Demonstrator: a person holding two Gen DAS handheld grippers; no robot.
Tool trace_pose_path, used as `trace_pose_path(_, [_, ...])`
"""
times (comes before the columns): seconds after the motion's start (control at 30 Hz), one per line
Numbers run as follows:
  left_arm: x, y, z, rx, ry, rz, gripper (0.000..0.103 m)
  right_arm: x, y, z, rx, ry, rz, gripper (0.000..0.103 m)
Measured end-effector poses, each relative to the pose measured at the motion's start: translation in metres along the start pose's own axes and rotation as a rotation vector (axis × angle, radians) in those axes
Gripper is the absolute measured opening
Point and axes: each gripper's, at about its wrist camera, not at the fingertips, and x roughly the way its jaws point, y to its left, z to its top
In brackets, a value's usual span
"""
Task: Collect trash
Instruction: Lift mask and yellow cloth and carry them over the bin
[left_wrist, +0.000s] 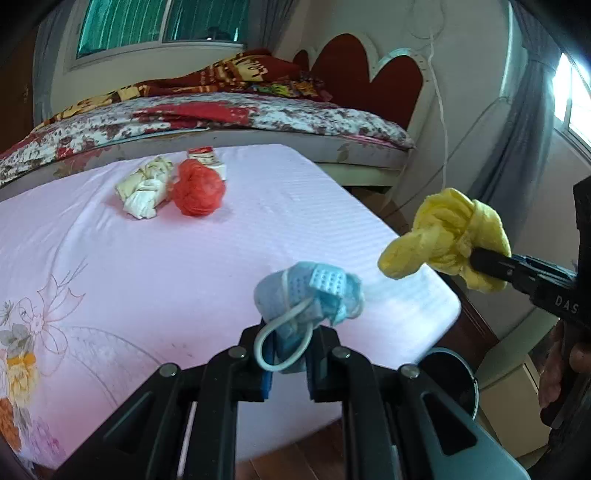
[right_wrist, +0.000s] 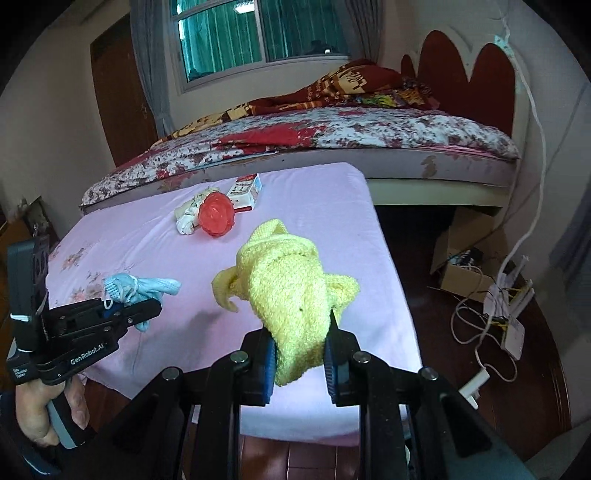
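Observation:
My left gripper (left_wrist: 293, 343) is shut on a crumpled blue face mask (left_wrist: 306, 295), held above the near right corner of the table with the pink cloth (left_wrist: 166, 277). To its right, my right gripper (left_wrist: 476, 258) is shut on a knotted yellow cloth (left_wrist: 443, 236) just past the table's right edge. In the right wrist view the yellow cloth (right_wrist: 291, 295) fills the right gripper (right_wrist: 299, 350), and the left gripper (right_wrist: 147, 306) holds the mask (right_wrist: 144, 286) at the left. At the far end of the table lie a red crumpled bag (left_wrist: 199, 192), a cream crumpled wrapper (left_wrist: 146, 190) and a small red-and-white box (left_wrist: 207, 158).
A dark round container with a metal rim (left_wrist: 454, 373) stands low beside the table's near right corner. Behind the table is a bed with a floral quilt (right_wrist: 332, 129). A cardboard box (right_wrist: 461, 258) and tangled cables (right_wrist: 491, 325) lie on the wooden floor at the right.

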Motion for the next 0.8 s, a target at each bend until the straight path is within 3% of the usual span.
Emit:
trace_pose_path(0.23, [-0.014,-0.039,-0.009,0.080,-0.015,-0.014,0.015,-0.051,-0.025,-0.029,0.099,-0.044,-0.013,0.023])
trace_pose_path(0.8, [-0.011,-0.116,-0.027,0.197,0.019,-0.091,0.015,-0.106,-0.078,-0.062,0.178,-0.076,-0.106,0.023])
